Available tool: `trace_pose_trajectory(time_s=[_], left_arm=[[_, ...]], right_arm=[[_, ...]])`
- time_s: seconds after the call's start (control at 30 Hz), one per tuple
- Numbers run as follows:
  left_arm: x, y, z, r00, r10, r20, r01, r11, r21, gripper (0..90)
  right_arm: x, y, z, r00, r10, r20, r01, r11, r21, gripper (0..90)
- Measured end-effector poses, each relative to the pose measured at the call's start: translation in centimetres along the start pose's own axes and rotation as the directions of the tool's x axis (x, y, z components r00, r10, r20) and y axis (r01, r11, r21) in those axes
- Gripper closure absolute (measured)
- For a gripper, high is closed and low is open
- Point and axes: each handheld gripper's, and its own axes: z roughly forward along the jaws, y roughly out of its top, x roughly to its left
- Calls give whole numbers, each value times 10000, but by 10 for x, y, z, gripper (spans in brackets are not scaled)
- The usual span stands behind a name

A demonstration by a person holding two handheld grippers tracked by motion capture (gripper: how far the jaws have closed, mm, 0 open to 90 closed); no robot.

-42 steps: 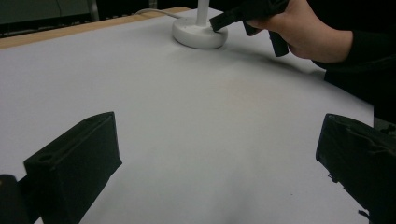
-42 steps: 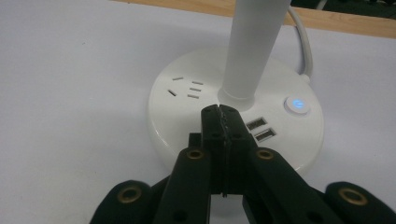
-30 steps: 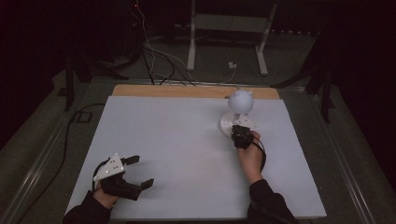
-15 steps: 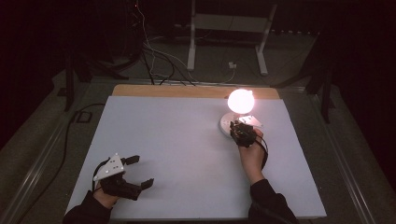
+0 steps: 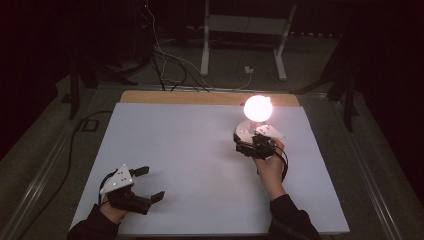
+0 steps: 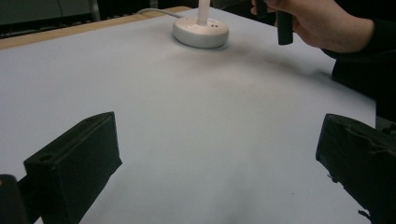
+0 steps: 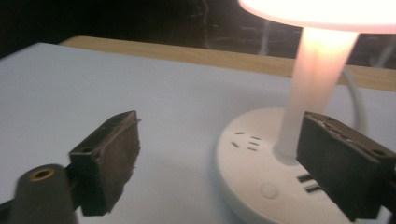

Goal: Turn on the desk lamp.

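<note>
Lit desk lamp [image 5: 257, 116] near the table's [image 5: 180, 150] far edge, right gripper [image 5: 248, 145] open beside its base (socket slots visible), left gripper [image 5: 148, 184] open near the front-left corner.

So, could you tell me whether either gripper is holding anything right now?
Nothing is held. The left gripper is open over the table; the right gripper is open beside the lamp.

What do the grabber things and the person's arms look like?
Each hand holds a black gripper with two blocky black jaws. The left gripper and right gripper each carry a pale grey three-cornered plate on top. A thin black cable loops by the right wrist. The person wears dark long sleeves.
</note>
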Motion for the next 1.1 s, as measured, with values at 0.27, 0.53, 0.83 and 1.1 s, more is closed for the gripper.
trace_pose_trajectory(time_s=[0.27,0.53,0.83,1.1], left_arm=[[0,0,0,10000,3,5,-3,10000,10,2],[0,0,0,10000,-30,20,30,10000,-13,2],[0,-1,0,10000,-36,15,36,10000,-15,2],[0,0,0,10000,-43,27,43,10000,-24,2]], right_arm=[[-1,3,-7,9908,-106,-1350,150,9994,319,11],[3,7,-16,9747,-893,-2049,1033,9929,585,0],[4,10,-35,9564,-1331,-2600,1496,9878,445,0],[0,7,-53,9458,-1455,-2905,1646,9855,422,0]])
